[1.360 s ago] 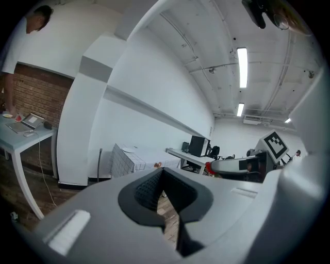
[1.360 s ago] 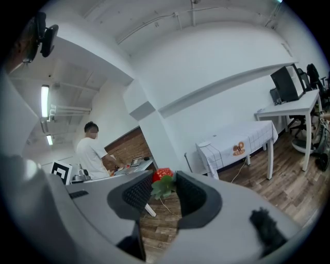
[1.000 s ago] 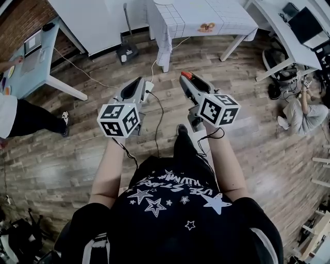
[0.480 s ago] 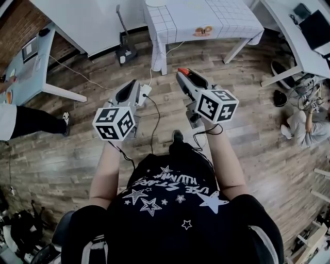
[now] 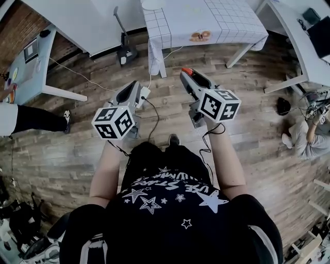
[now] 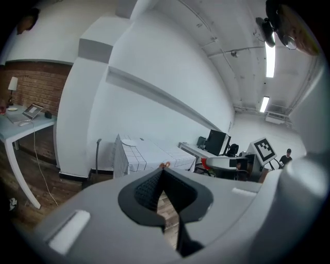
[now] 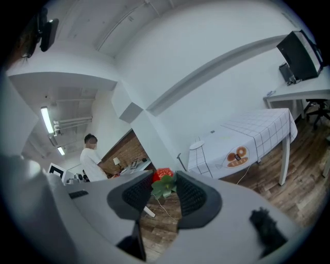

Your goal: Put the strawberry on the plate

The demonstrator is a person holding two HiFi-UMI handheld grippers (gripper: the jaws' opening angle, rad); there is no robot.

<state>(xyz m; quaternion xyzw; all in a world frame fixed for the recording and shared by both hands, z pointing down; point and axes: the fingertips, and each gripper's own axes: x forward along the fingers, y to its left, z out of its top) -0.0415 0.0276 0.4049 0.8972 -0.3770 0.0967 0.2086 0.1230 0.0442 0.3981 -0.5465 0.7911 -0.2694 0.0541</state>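
A red strawberry (image 7: 164, 175) with green leaves sits pinched between the jaws of my right gripper (image 7: 164, 181), which is shut on it. From the head view the strawberry (image 5: 186, 71) shows as a red spot at the tip of the right gripper (image 5: 187, 75), held above the wooden floor. My left gripper (image 5: 132, 85) is held beside it; its jaws meet at the tip with nothing between them (image 6: 163, 170). A white plate (image 5: 153, 4) lies on the far-left end of a table with a checked cloth (image 5: 221, 18), ahead of both grippers. The plate (image 7: 196, 146) also shows in the right gripper view.
An orange print (image 5: 200, 36) marks the cloth's front edge. A dustpan with a handle (image 5: 125, 51) stands left of the table. A light blue desk (image 5: 28, 59) and a standing person (image 5: 20, 118) are at left. A white desk (image 5: 299, 41) and a person sitting on the floor (image 5: 304, 135) are at right.
The checked table has drawn closer and lower in the head view as the person walks towards it. Both grippers keep the same pose, and the strawberry stays gripped.
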